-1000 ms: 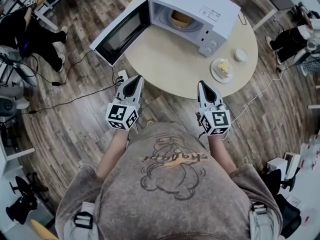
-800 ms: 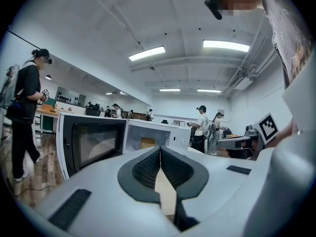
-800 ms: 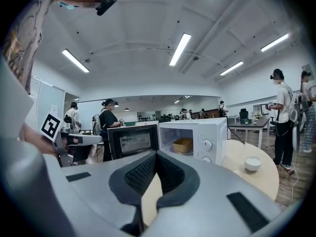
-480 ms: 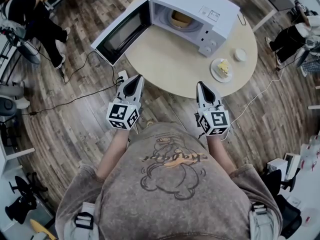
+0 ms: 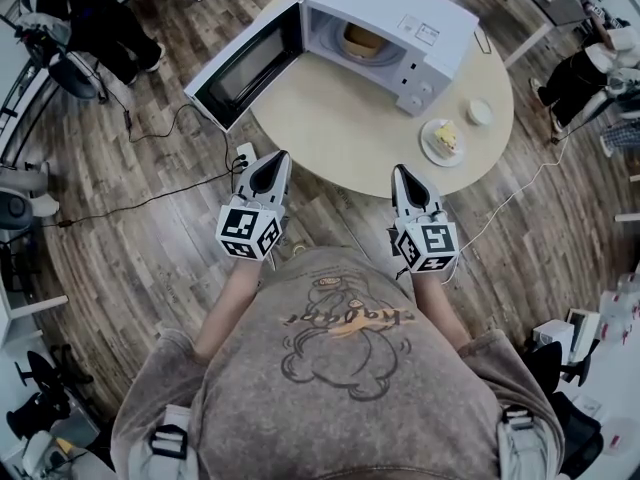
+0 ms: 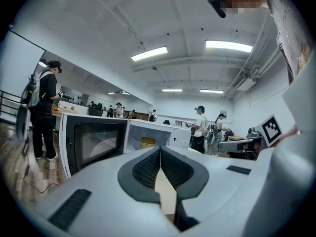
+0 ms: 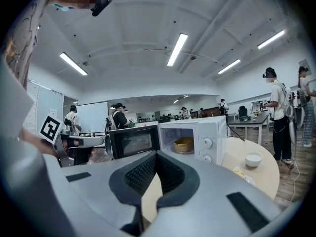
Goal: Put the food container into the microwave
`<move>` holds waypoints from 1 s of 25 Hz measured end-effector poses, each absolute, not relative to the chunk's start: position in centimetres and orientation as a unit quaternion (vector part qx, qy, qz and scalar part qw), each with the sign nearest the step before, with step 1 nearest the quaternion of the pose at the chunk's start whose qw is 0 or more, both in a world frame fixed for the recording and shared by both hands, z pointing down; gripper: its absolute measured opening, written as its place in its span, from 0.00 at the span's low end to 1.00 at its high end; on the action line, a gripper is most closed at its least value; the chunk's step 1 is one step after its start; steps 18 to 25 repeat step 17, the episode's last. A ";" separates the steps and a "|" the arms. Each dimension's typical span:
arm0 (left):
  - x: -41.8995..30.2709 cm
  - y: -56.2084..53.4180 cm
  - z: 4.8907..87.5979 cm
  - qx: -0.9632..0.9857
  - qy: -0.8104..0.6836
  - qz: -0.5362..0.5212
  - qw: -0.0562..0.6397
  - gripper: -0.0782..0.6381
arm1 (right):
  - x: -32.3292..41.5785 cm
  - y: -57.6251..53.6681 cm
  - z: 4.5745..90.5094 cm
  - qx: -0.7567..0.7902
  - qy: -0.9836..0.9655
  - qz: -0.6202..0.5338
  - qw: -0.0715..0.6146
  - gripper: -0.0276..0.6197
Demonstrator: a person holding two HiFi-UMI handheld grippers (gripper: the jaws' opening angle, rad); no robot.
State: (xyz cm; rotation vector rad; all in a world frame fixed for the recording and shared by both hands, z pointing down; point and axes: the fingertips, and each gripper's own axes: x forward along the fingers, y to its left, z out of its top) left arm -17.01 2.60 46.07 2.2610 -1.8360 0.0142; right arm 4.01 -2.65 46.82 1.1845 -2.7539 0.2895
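Container sitting inside the microwave, door hanging open. Nearest the person, left gripper and right gripper hovering by the table edge, both jaws pressed together, gripping nothing. Plate and bowl lying right of the microwave.

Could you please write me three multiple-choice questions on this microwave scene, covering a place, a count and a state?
1. Where is the food container relative to the microwave?
A on top of it
B inside it
C beside it

2. How many knobs does the microwave's front panel have?
A one
B two
C four

3. What state is the microwave's door in?
A open
B shut
C taken off

Answers:
1 B, the tan container sits in the lit cavity.
2 B, two round knobs sit one above the other.
3 A, the door is swung wide, still hinged.
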 end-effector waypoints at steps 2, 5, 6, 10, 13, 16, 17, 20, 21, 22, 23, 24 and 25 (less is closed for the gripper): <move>-17.1 2.8 46.1 0.770 -0.628 0.004 0.116 0.15 | 4.0 -2.5 46.8 0.393 -0.912 0.097 0.064 0.04; -17.2 2.9 46.1 0.769 -0.629 0.003 0.117 0.15 | 4.2 -2.5 46.9 0.395 -0.911 0.101 0.063 0.04; -17.3 2.9 46.0 0.768 -0.630 0.003 0.118 0.15 | 4.2 -2.4 47.0 0.396 -0.911 0.102 0.062 0.04; -17.6 3.1 46.0 0.763 -0.635 0.001 0.121 0.15 | 4.1 -2.4 46.9 0.396 -0.910 0.105 0.060 0.04; -17.6 3.2 46.1 0.763 -0.635 0.001 0.123 0.15 | 4.1 -2.4 46.9 0.397 -0.910 0.106 0.060 0.04; -17.5 3.4 46.2 0.762 -0.636 0.000 0.124 0.15 | 4.1 -2.2 46.9 0.398 -0.909 0.106 0.060 0.04; -17.5 3.5 46.2 0.762 -0.636 0.000 0.124 0.15 | 4.1 -2.1 46.9 0.398 -0.909 0.106 0.060 0.04; -17.5 3.5 46.2 0.762 -0.636 0.000 0.124 0.15 | 4.1 -2.1 46.9 0.398 -0.909 0.106 0.060 0.04; -17.5 3.5 46.2 0.762 -0.636 0.000 0.124 0.15 | 4.1 -2.1 46.9 0.398 -0.909 0.106 0.060 0.04; -17.5 3.5 46.2 0.762 -0.636 0.000 0.124 0.15 | 4.1 -2.1 46.9 0.398 -0.909 0.106 0.060 0.04; -17.5 3.5 46.2 0.762 -0.636 0.000 0.124 0.15 | 4.1 -2.1 46.9 0.398 -0.909 0.106 0.060 0.04; -17.5 3.5 46.2 0.762 -0.636 0.000 0.124 0.15 | 4.1 -2.1 46.9 0.398 -0.909 0.106 0.060 0.04; -17.5 3.5 46.2 0.762 -0.636 0.000 0.124 0.15 | 4.1 -2.1 46.9 0.398 -0.909 0.106 0.060 0.04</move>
